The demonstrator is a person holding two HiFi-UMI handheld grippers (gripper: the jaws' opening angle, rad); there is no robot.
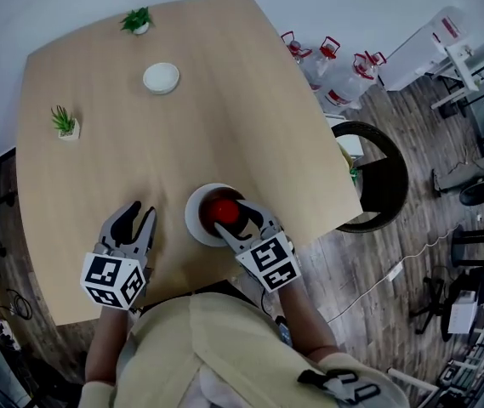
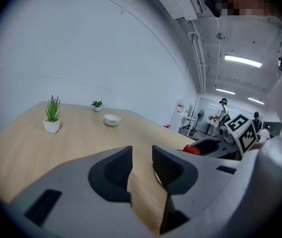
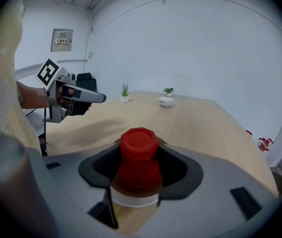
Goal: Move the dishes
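Both of my tools, the left gripper (image 1: 137,219) and the right gripper (image 1: 235,218), are smooth light-grey shells with black ribbed pads (image 2: 117,166) lining the jaws. Each carries a white cube (image 1: 112,280) printed with black square markers. My operator on site wears a loose cream shirt (image 1: 216,347).

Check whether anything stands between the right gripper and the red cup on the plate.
Nothing visible does. The red cup, upside down on the white plate, already stands between the jaws of the right gripper. The pads flank its sides with no gap showing.
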